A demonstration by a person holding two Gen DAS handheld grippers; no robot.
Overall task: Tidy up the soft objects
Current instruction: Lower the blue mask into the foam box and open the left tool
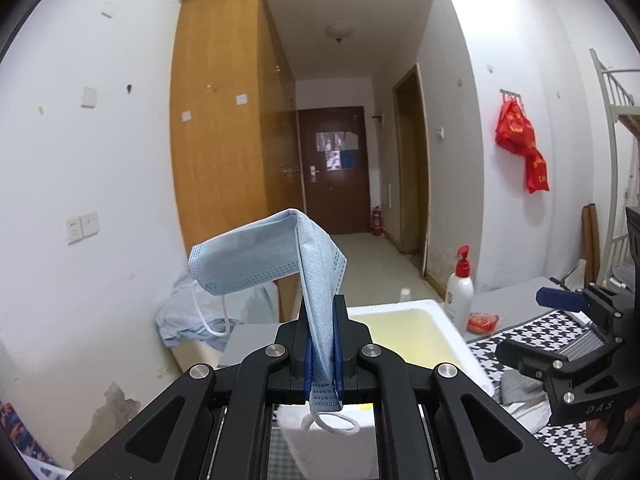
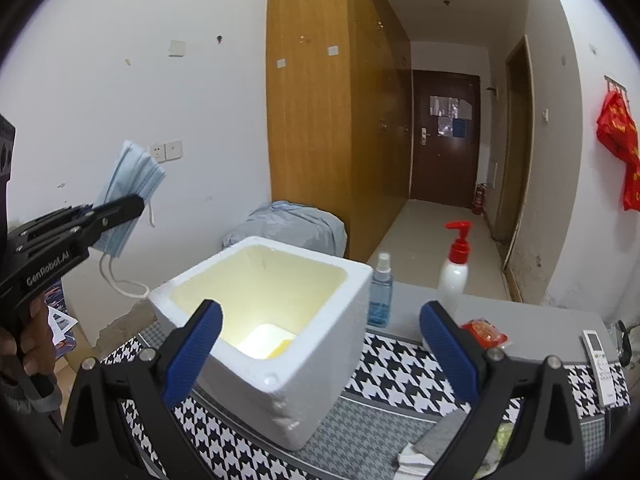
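My left gripper (image 1: 323, 344) is shut on a light blue face mask (image 1: 280, 252), which stands up from the pads and folds over to the left, one white ear loop dangling. The right wrist view shows that same left gripper (image 2: 136, 202) raised at the left with the face mask (image 2: 130, 196) hanging from it, left of a white foam box (image 2: 360, 280). My right gripper (image 2: 320, 350) stands wide open with nothing between its blue pads, just in front of the box. The white foam box (image 1: 440, 312) is open-topped, yellowish inside. My right gripper (image 1: 560, 300) also shows at the right edge of the left wrist view.
A houndstooth cloth (image 2: 392, 364) covers the table under the box. Behind stand a blue spray bottle (image 2: 380, 292), a white pump bottle (image 2: 454, 272) and a red packet (image 2: 484, 330). A remote (image 2: 600, 364) lies at the right. Grey cloth (image 2: 440, 436) lies near the front.
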